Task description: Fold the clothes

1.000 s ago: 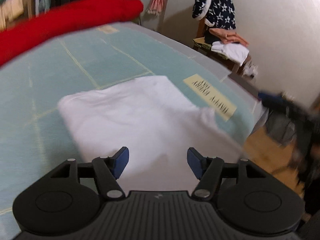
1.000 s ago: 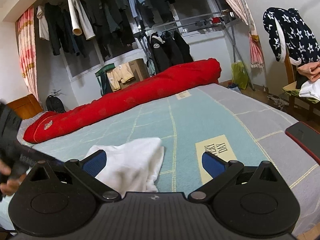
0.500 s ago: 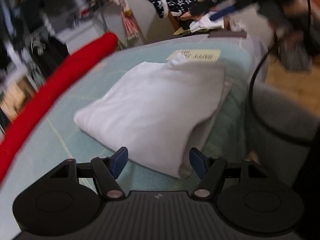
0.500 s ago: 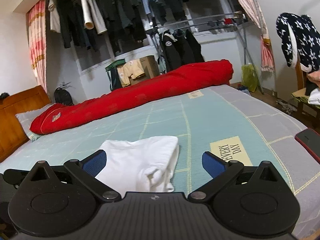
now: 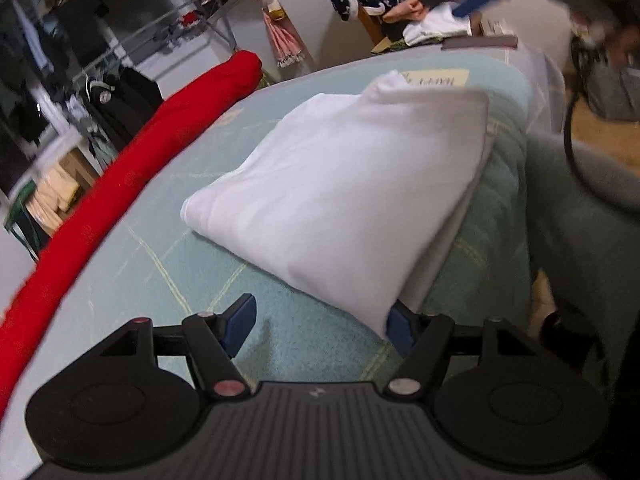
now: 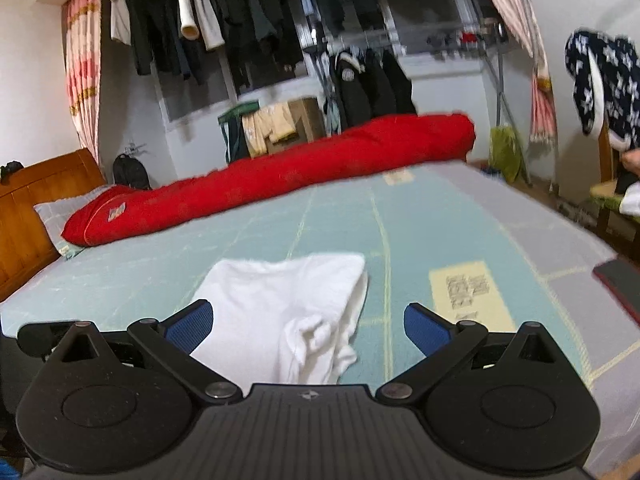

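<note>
A folded white garment (image 5: 340, 184) lies on the light teal bed cover (image 5: 168, 248); the right wrist view shows the same white garment (image 6: 280, 304) from the bed's near edge, with a rumpled fold at its front. My left gripper (image 5: 320, 326) is open just above the cover, and the garment's near corner rests against its right finger (image 5: 398, 328). My right gripper (image 6: 308, 324) is open above the garment's near end, holding nothing.
A long red rolled quilt (image 6: 280, 176) lies along the far side of the bed. A dark phone (image 6: 620, 284) sits near the right edge. A chair with clothes (image 5: 400, 12) stands past the bed. Hanging clothes (image 6: 260, 20) fill the back wall.
The left gripper has swung round to the garment's left side and dropped low, so the garment's corner now touches its right finger. The right gripper has shifted slightly over the garment.
</note>
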Available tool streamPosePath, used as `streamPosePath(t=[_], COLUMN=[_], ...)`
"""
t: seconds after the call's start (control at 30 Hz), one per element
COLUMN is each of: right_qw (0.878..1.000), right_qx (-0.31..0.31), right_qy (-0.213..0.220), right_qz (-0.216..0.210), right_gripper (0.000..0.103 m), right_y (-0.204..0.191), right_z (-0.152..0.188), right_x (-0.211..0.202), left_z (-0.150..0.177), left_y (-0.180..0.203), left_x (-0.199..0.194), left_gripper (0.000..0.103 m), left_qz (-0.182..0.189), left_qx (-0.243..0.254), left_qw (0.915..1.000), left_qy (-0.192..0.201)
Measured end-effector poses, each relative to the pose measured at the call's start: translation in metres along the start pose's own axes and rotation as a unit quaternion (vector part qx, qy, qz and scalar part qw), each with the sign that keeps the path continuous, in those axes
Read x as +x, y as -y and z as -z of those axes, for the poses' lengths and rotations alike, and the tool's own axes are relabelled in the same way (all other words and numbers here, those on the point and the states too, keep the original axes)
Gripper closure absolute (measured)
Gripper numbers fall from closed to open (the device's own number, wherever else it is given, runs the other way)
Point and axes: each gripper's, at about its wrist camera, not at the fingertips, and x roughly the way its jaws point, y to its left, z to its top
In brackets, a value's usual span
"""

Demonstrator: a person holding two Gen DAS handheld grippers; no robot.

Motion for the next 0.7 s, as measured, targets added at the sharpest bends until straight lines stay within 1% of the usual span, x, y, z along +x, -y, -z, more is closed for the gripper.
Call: streamPosePath(t=[0.1, 0.2, 0.27, 0.33, 0.4, 0.47, 0.53, 0.6, 0.67, 0.7], right_qw=[1.000, 0.999, 0.997, 0.993, 0.985, 0.977, 0.975, 0.977, 0.980, 0.981], right_qx=[0.001, -0.014, -0.038, -0.065, -0.094, -0.115, -0.120, -0.109, -0.076, -0.059], right_qy=[-0.012, -0.009, -0.014, -0.028, -0.041, -0.055, -0.077, -0.099, -0.127, -0.140], right_qz=[-0.009, -0.032, -0.062, -0.098, -0.139, -0.170, -0.170, -0.154, -0.133, -0.123], right_gripper=[0.000, 0.000, 0.000, 0.000, 0.000, 0.000, 0.000, 0.000, 0.000, 0.000], right_y=[-0.001, -0.005, -0.012, -0.021, -0.034, -0.045, -0.050, -0.044, -0.028, -0.021], right_z=[0.003, 0.004, 0.004, 0.006, 0.007, 0.009, 0.013, 0.020, 0.032, 0.038], right_x=[0.002, -0.003, -0.004, 0.000, 0.010, 0.025, 0.042, 0.054, 0.062, 0.066], left_z=[-0.004, -0.008, -0.014, -0.028, -0.043, -0.048, -0.053, -0.057, -0.047, -0.042], left_y=[-0.023, -0.047, -0.066, -0.080, -0.094, -0.090, -0.085, -0.080, -0.071, -0.070], left_x=[-0.014, -0.028, -0.036, -0.027, -0.018, 0.006, 0.031, 0.056, 0.073, 0.074], left_gripper=[0.034, 0.034, 0.034, 0.034, 0.034, 0.034, 0.034, 0.034, 0.035, 0.036], left_qz=[0.054, 0.107, 0.112, 0.126, 0.140, 0.165, 0.190, 0.216, 0.189, 0.188], left_qx=[-0.054, -0.108, -0.152, -0.188, -0.224, -0.233, -0.240, -0.247, -0.239, -0.240], left_qw=[0.9971, 0.9884, 0.9818, 0.9730, 0.9620, 0.9567, 0.9508, 0.9440, 0.9523, 0.9523], left_qy=[-0.001, -0.003, 0.020, 0.045, 0.070, 0.059, 0.047, 0.034, -0.010, -0.015])
